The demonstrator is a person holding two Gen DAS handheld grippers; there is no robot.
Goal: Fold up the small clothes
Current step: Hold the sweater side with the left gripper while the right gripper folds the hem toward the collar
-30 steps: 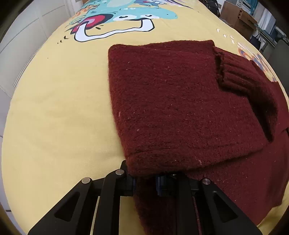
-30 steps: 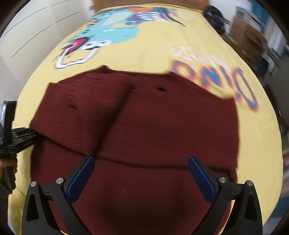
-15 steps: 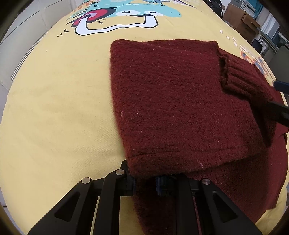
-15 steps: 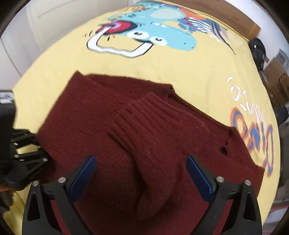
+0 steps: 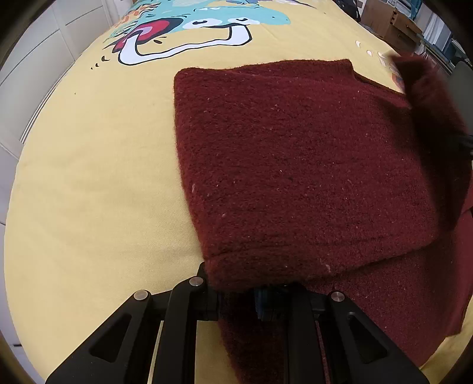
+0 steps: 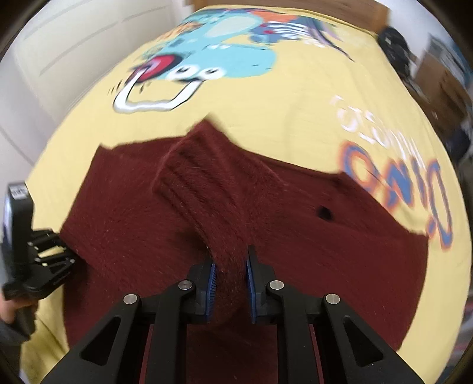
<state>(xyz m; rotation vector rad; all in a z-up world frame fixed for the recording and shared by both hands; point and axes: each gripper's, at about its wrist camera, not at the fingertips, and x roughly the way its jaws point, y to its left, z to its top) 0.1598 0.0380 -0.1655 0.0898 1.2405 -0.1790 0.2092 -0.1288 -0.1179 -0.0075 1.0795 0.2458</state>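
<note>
The sweater (image 5: pixel 295 165) lay on the bedspread (image 5: pixel 88 177), its folded edge pinched by the left gripper (image 5: pixel 236 291). Its sleeve (image 6: pixel 207 192) was clamped in the right gripper (image 6: pixel 230 283); placement across the body seemed next.

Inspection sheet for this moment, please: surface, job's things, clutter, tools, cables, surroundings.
Surface: yellow bedspread with a cartoon print.
Job's things: dark red sweater, left side folded over; ribbed sleeve lifted off the body.
Clutter: nothing seen.
Tools: left tool shut on the sweater's near folded edge; right tool shut on the sleeve.
Cables: nothing seen.
Surroundings: white panelled wall at left; cardboard boxes and a dark bag beyond the bed at right.
</note>
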